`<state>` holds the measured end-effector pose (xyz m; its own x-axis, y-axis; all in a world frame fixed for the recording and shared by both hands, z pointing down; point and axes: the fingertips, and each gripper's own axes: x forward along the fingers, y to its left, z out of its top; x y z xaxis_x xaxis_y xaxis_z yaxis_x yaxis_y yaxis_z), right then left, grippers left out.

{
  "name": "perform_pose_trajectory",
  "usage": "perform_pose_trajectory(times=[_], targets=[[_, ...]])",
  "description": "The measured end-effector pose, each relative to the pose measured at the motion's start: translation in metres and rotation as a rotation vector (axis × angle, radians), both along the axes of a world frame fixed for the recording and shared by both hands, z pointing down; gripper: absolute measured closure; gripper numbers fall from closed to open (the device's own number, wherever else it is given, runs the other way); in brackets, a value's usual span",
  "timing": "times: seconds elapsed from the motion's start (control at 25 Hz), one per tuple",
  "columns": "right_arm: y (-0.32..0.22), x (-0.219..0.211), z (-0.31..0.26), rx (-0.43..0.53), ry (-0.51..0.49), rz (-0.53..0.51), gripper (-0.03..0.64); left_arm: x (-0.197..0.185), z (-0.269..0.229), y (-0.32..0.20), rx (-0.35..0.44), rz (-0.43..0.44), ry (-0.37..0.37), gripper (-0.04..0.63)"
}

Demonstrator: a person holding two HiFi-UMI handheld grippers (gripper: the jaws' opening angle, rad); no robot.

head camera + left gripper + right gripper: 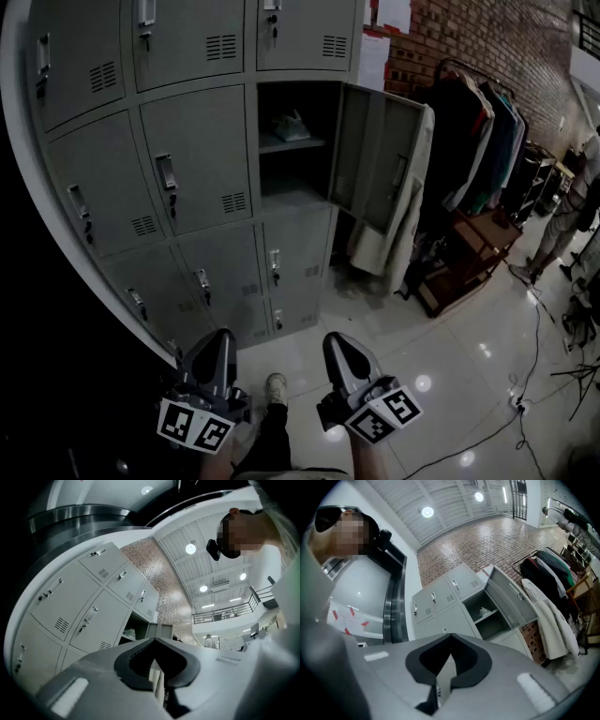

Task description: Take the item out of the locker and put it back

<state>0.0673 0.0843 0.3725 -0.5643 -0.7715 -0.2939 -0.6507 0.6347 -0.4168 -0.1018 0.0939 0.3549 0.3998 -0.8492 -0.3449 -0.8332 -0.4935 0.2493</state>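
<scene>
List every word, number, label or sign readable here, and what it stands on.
Nothing can be read for certain.
Left marker cube and right marker cube: black-and-white square patterns, no words.
Posters on the brick wall: too small and blurred.
Sheet on the white wall, right gripper view: red marks, unreadable.
Locker doors: no readable numbers or labels.

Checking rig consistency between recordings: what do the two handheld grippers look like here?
Both the left gripper and right gripper are grey, tapering to a point, with dark pads lining the jaws. Each carries a white cube with black square markers. No cables show.
</scene>
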Motion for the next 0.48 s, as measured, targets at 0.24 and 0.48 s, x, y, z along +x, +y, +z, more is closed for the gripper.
perform_pose_trajectory(times=[0.24, 0.48], targets=[[-0.131, -0.023, -0.017, 0.083, 0.072, 0.035, 0.617, -0.007, -0.006, -0.129, 0.077, 0.005, -0.054, 0.592], [-0.277, -0.047, -0.043, 0.088, 0.095, 0.048, 0.617, -0.021, -0.021, -0.272, 0.065, -0.013, -0.053, 0.592]])
